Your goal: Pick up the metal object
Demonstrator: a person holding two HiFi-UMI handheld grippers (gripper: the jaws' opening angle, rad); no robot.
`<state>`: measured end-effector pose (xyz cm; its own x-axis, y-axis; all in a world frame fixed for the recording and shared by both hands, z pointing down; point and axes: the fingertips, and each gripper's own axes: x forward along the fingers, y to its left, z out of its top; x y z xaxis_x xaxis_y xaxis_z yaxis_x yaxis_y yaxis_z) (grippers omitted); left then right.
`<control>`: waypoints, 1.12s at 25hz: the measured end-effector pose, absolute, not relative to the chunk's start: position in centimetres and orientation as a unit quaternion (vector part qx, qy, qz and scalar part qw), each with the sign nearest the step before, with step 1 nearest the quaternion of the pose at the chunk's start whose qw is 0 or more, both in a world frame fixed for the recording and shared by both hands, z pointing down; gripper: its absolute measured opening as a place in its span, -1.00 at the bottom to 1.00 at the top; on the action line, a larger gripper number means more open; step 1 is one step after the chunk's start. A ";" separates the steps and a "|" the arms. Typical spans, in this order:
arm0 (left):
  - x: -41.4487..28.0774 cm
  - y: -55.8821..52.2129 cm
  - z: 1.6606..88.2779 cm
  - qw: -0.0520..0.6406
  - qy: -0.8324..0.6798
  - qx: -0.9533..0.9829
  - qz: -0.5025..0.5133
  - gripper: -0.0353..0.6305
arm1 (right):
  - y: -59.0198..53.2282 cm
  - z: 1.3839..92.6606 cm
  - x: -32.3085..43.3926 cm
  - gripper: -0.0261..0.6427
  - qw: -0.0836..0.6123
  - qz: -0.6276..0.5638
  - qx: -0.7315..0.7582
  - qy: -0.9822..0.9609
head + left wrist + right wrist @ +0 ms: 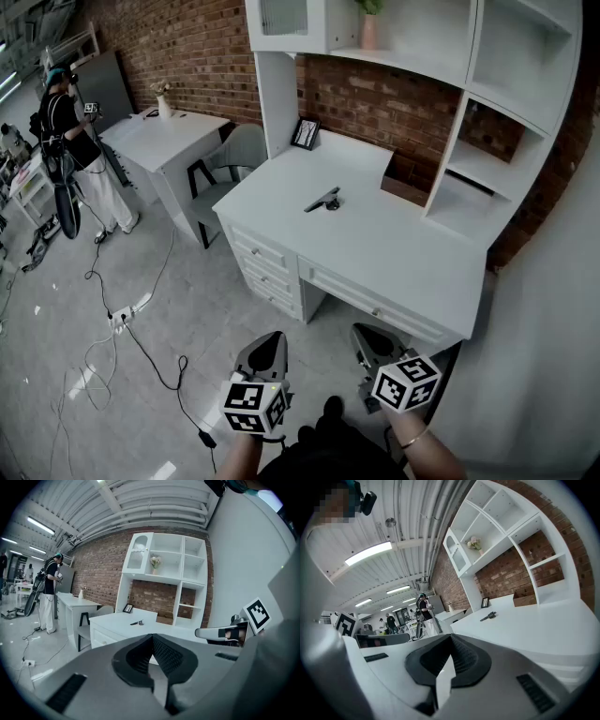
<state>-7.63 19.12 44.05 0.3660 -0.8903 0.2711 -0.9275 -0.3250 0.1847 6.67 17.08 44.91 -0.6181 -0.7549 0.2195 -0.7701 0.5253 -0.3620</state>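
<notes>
You're holding both grippers low in front of you, short of the white desk (375,248) and well apart from anything on it. Your left gripper (151,637) has its jaws pressed together with nothing between them, and your right gripper (451,637) is the same: jaws closed tip to tip and empty. From the head view the two sit side by side over the grey floor, each with its marker cube toward you, the right one nearer the desk's front edge. The metal object (323,200) lies flat on the desk top, toward the back and a little left of the middle, with bare white surface all round it (it is a slim dark piece, and its exact shape is too small to tell). Behind it and to the left a small picture frame (305,133) leans against the brick wall, and to its right an open brown box (405,181) stands against the shelf unit. A grey chair (232,157) stands at the desk's left end, beside a second white desk (164,139). Farther left a person (70,141) in a dark top stands on the floor, and cables and a power strip (127,312) trail across it.
</notes>
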 end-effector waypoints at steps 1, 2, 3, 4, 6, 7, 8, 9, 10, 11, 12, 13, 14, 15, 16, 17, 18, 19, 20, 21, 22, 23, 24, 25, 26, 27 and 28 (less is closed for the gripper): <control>-7.6 19.1 44.1 0.155 -0.561 0.811 0.059 -0.87 | 17.0 44.9 6.6 -0.91 0.021 0.214 0.435 -0.875; -7.6 19.0 44.1 0.154 -0.561 0.811 0.059 -0.87 | 16.8 44.9 6.6 -0.91 0.024 0.212 0.433 -0.876; -7.5 18.9 44.1 0.154 -0.562 0.811 0.058 -0.87 | 16.7 44.9 6.5 -0.91 0.026 0.210 0.430 -0.877; -7.5 18.7 44.1 0.155 -0.562 0.810 0.058 -0.87 | 16.5 44.9 6.5 -0.91 0.028 0.209 0.428 -0.879; -7.5 18.2 44.4 0.157 -0.562 0.810 0.059 -0.87 | 16.2 45.0 6.4 -0.91 0.029 0.210 0.425 -0.880; -7.5 17.9 44.6 0.159 -0.561 0.810 0.059 -0.87 | 16.0 45.1 6.5 -0.91 0.029 0.210 0.424 -0.880; -7.5 17.6 44.7 0.161 -0.561 0.810 0.059 -0.87 | 15.8 45.1 6.5 -0.91 0.028 0.211 0.423 -0.881; -7.5 17.1 44.8 0.162 -0.561 0.810 0.058 -0.87 | 15.5 45.2 6.6 -0.91 0.027 0.212 0.422 -0.881; -7.4 16.6 44.9 0.162 -0.561 0.810 0.058 -0.87 | 15.1 45.2 6.7 -0.91 0.026 0.213 0.421 -0.881; -7.2 15.9 44.8 0.162 -0.561 0.810 0.057 -0.87 | 14.6 45.2 6.9 -0.91 0.026 0.213 0.419 -0.882; -7.1 15.3 44.8 0.161 -0.561 0.810 0.057 -0.87 | 14.1 45.2 7.1 -0.91 0.026 0.214 0.418 -0.882; -6.9 14.6 44.7 0.160 -0.561 0.810 0.057 -0.87 | 13.5 45.1 7.3 -0.91 0.025 0.215 0.418 -0.882; -6.8 13.9 44.5 0.158 -0.561 0.810 0.058 -0.87 | 12.9 45.0 7.5 -0.91 0.022 0.216 0.418 -0.882; -6.6 13.2 44.4 0.156 -0.562 0.810 0.058 -0.87 | 12.2 44.8 7.7 -0.91 0.017 0.218 0.418 -0.882; -6.5 12.5 44.4 0.154 -0.563 0.810 0.058 -0.87 | 11.5 44.7 8.0 -0.91 0.012 0.220 0.418 -0.881; -6.3 11.9 44.3 0.153 -0.564 0.810 0.058 -0.87 | 10.8 44.6 8.3 -0.91 0.007 0.224 0.417 -0.881; -6.1 11.3 44.3 0.152 -0.565 0.809 0.058 -0.87 | 10.2 44.6 8.6 -0.91 0.002 0.227 0.417 -0.880; -5.9 10.8 44.3 0.152 -0.567 0.807 0.059 -0.87 | 9.6 44.6 8.9 -0.91 -0.001 0.231 0.416 -0.879; -5.7 10.3 44.3 0.152 -0.569 0.806 0.060 -0.87 | 9.0 44.5 9.2 -0.91 -0.006 0.235 0.415 -0.879; -5.5 9.8 44.2 0.150 -0.570 0.805 0.062 -0.87 | 8.4 44.5 9.6 -0.91 -0.012 0.239 0.415 -0.878; -5.2 9.3 44.1 0.149 -0.571 0.805 0.063 -0.87 | 7.9 44.4 9.9 -0.90 -0.018 0.244 0.414 -0.877; -5.0 8.9 44.1 0.147 -0.572 0.804 0.064 -0.87 | 7.4 44.4 10.3 -0.90 -0.023 0.247 0.414 -0.876; -4.8 8.6 44.1 0.146 -0.573 0.804 0.065 -0.87 | 7.0 44.5 10.6 -0.90 -0.025 0.250 0.414 -0.875; -4.6 8.3 44.1 0.145 -0.575 0.803 0.065 -0.87 | 6.6 44.6 10.8 -0.90 -0.026 0.251 0.415 -0.874; -4.5 8.0 44.1 0.145 -0.576 0.802 0.064 -0.87 | 6.3 44.7 11.1 -0.90 -0.026 0.251 0.415 -0.874; -4.3 7.7 44.0 0.144 -0.578 0.801 0.063 -0.87 | 6.0 44.8 11.4 -0.90 -0.025 0.251 0.415 -0.874; -4.1 7.4 43.9 0.143 -0.579 0.800 0.063 -0.87 | 5.7 44.8 11.6 -0.90 -0.025 0.252 0.414 -0.874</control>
<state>-4.13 7.40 43.90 0.3212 -0.9089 0.2658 -0.9447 -0.2881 0.1564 11.64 5.68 44.84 -0.6553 -0.7371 0.1651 -0.7117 0.5292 -0.4620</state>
